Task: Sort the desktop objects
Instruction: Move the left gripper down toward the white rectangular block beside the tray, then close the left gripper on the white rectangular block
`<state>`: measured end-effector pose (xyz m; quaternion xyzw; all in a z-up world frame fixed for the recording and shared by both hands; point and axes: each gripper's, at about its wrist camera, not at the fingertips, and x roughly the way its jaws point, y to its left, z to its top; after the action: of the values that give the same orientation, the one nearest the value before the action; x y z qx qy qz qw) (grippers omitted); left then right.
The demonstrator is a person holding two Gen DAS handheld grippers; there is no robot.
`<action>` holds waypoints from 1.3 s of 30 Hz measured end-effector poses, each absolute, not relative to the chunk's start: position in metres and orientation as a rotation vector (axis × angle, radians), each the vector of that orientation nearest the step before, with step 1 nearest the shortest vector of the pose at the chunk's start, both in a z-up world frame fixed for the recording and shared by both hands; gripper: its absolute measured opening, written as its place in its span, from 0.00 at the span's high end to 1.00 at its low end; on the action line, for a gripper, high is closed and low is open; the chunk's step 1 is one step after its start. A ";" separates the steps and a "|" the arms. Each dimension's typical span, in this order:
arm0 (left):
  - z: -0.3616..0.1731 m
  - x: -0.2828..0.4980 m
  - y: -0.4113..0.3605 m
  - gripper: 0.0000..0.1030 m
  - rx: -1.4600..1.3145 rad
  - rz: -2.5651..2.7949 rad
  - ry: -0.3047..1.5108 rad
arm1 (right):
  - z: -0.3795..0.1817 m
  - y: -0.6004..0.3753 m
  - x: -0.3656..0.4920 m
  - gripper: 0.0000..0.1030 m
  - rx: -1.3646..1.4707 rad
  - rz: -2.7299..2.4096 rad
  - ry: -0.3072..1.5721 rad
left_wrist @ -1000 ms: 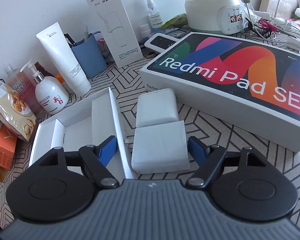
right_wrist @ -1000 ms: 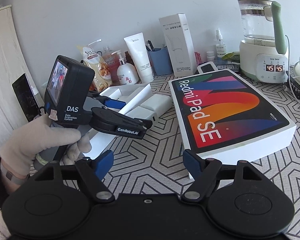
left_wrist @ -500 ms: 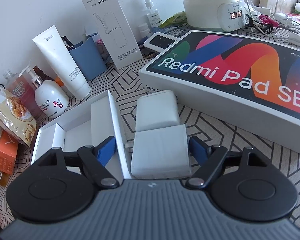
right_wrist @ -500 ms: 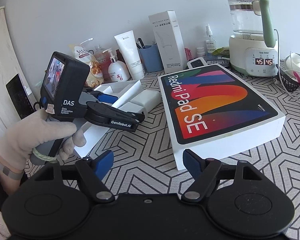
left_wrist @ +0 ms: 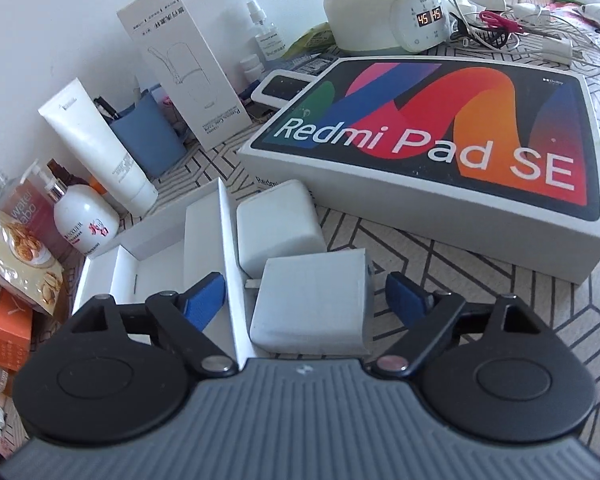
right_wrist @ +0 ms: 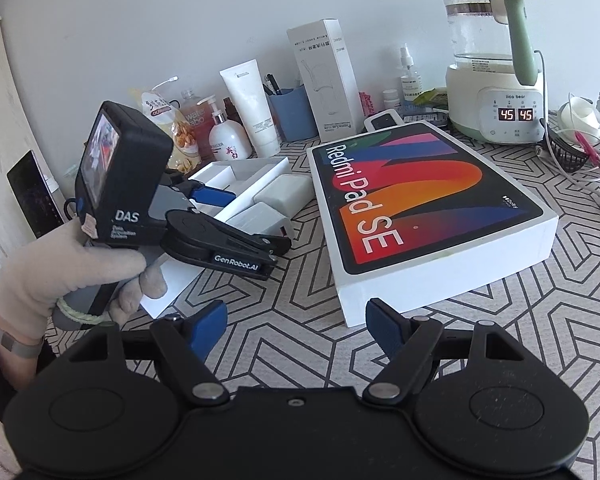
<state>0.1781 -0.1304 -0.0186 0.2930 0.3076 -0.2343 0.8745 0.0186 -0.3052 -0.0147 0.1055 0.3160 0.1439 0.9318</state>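
Left gripper has edged closer to the near charger.

From the left: the open white tray lies by the bottles; its right wall now sits inside the left gripper's wide-open fingers, the left finger over the tray. The near charger rests on the tabletop between the fingers, untouched, nearer the camera than before; the far charger lies just behind it. Right gripper hovers wide open, empty, near the Redmi box.

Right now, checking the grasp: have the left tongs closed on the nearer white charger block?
No: the left tongs stand open around the nearer white charger block, with gaps visible.
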 end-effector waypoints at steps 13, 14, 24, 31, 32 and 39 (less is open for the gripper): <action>-0.018 0.172 -0.139 0.17 0.654 -0.456 0.627 | -0.014 -0.315 0.013 0.21 0.228 0.263 0.644; -0.018 0.171 -0.140 0.19 0.663 -0.452 0.618 | -0.014 -0.315 0.013 0.21 0.227 0.263 0.644; -0.021 0.160 -0.144 0.54 0.685 -0.486 0.583 | -0.012 -0.311 0.011 0.21 0.222 0.274 0.639; -0.014 0.154 -0.141 0.62 0.654 -0.517 0.576 | -0.011 -0.313 0.010 0.21 0.224 0.265 0.635; -0.015 0.153 -0.141 0.62 0.658 -0.513 0.575 | -0.011 -0.313 0.010 0.21 0.225 0.264 0.637; -0.019 0.150 -0.141 0.58 0.682 -0.505 0.566 | -0.014 -0.311 0.011 0.21 0.223 0.261 0.651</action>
<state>0.1500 -0.1413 -0.0192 0.3266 0.2708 -0.2416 0.8727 0.0114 -0.3113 -0.0139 0.1088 0.3180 0.1278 0.9331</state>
